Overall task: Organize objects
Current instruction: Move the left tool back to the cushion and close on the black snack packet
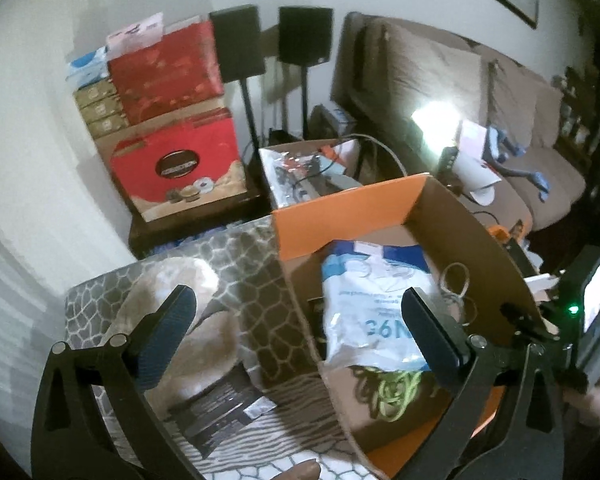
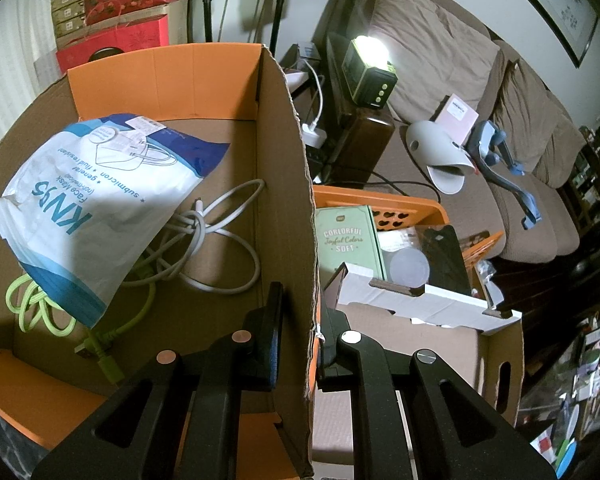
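The left wrist view shows what the right one misses: a giraffe-patterned cover [image 1: 256,280] spread under the cardboard box [image 1: 452,216], with a dark printed packet [image 1: 220,404] lying flat on it near the camera, left of the box. The left tool [image 1: 300,340] hangs with its jaws spread wide and nothing between them; one finger is over the cover, the other over the box. At the right edge the right tool's body is visible against the box wall.

The right wrist view looks down into the box and shows the right tool [image 2: 300,340] clamped on the box's near-right wall [image 2: 296,240], one finger inside and one outside. Inside lie one white-and-blue face mask bag [image 2: 96,196], one grey cable [image 2: 216,232] in loose loops, and one lime-green cable [image 2: 40,304], partly under the bag. Only this view shows, right of the box, an orange basket [image 2: 416,208] holding a green booklet [image 2: 348,240], a clear round lid [image 2: 410,266] and a dark flat item [image 2: 448,256], with a white cardboard insert [image 2: 420,300] across a second brown carton nearer the camera.

Both views show a brown sofa [image 2: 440,60] on the far right, a lit lamp [image 2: 370,68], two black speakers on stands [image 1: 306,36], and stacked red gift boxes [image 1: 176,160] on the far left.
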`<state>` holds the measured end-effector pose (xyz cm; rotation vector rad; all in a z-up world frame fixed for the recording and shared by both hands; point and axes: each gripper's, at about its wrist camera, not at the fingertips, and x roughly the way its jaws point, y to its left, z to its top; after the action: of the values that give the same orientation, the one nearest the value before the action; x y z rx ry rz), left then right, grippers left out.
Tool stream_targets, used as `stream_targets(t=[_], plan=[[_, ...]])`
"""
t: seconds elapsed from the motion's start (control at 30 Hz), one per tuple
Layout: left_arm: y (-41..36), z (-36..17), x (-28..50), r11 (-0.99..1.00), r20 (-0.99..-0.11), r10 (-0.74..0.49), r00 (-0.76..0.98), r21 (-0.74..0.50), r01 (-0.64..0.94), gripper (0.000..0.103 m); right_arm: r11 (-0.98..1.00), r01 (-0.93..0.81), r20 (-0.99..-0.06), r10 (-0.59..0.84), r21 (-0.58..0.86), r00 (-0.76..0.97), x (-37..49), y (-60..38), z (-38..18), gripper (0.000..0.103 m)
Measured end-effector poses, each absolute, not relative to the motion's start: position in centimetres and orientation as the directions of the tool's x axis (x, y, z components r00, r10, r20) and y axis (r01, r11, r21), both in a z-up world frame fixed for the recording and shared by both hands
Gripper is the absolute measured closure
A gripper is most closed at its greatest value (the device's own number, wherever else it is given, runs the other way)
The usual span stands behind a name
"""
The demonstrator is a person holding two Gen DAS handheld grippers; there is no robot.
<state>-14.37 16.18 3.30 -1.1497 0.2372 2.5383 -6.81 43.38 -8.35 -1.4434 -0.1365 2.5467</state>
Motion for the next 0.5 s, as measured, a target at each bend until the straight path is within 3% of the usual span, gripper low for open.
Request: stream_targets(t=[0.5], plan=[[10.7,2.4,-14.8,-0.954,-0.743,0.179,-0.644,0.029,-0.298,0.0,-0.973,-0.137,-0.837,0.228,-0.184,-0.497,-6.8,43.4,-8.3,0.092]])
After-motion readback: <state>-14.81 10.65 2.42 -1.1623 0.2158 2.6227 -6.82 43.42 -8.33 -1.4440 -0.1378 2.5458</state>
